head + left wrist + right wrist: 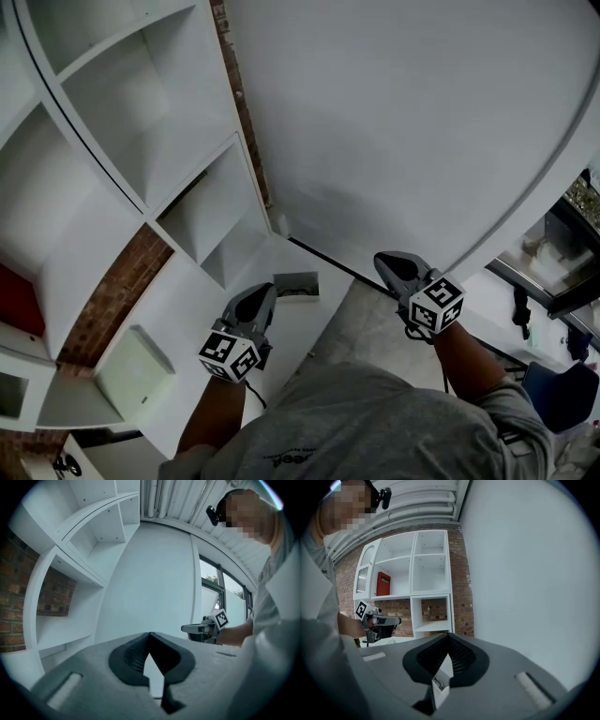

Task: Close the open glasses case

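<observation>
Head view, glasses case: a small flat rectangular thing (296, 285) that may be the glasses case, grey-dark inside with a pale rim, lying on the white table (187, 309); too small to tell the lid from the base
Head view, left tongs: left tongs (265, 290) at 7 o'clock of the picture, pointing toward 1 o'clock; the case sits just beyond the tips, and contact cannot be told
Head view, right tongs: right tongs (383, 260) at 4 o'clock, pointing toward 11 o'clock, well apart from the case
Head view, surroundings: white shelves (141, 112) at 10 o'clock, a plain white wall (403, 122) at 1 o'clock, and a pale box (139, 370) at 8 o'clock on the table
Left gripper view, tongs: the jaws meet at their tips with nothing between them; the right tongs show at 3 o'clock, level
Left gripper view, case: not seen here
Right gripper view, tongs: the jaws are together and empty; the left tongs show at 9 o'clock
Right gripper view, surroundings: the shelves stand against a brick wall (464, 573) and hold a red thing (383, 583)
</observation>
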Demonstrator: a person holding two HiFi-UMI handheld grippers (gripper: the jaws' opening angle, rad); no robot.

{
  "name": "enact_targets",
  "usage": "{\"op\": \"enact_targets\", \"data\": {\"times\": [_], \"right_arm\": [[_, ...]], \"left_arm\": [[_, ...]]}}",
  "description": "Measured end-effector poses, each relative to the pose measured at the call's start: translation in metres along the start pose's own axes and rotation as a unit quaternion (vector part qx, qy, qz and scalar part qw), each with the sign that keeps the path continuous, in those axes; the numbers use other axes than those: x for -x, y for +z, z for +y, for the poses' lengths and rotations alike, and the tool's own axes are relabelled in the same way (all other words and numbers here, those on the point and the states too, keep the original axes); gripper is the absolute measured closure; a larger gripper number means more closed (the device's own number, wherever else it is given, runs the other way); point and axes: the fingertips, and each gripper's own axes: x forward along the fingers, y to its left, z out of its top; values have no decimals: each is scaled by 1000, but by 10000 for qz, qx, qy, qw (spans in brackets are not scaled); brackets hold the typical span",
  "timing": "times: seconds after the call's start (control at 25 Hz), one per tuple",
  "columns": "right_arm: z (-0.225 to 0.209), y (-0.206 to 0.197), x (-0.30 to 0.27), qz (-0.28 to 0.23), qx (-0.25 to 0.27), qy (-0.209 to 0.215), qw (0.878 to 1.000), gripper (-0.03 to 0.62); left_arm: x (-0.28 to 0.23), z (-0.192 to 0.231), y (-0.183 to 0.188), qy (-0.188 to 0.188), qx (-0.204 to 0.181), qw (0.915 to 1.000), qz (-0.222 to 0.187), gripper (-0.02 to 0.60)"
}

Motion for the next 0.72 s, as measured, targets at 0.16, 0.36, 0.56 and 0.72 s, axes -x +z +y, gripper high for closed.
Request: {"op": "enact_targets", "data": {"times": [0.16,0.36,0.56,0.72], "right_arm": [[0,3,-5,-14,30,71,10000,583],[25,-11,-16,385,430,891,9944,374],[42,-42,-39,945,1400,1309,9769,261],[48,-64,-63,1222,1552,1505,9687,250]], "left_arm": [[3,3,-2,86,29,10000,3,584],[5,3,-5,153,40,9999,21,585],[12,16,-14,339,109,9993,83,586],[23,34,-28,549,219,9981,161,584]]}}
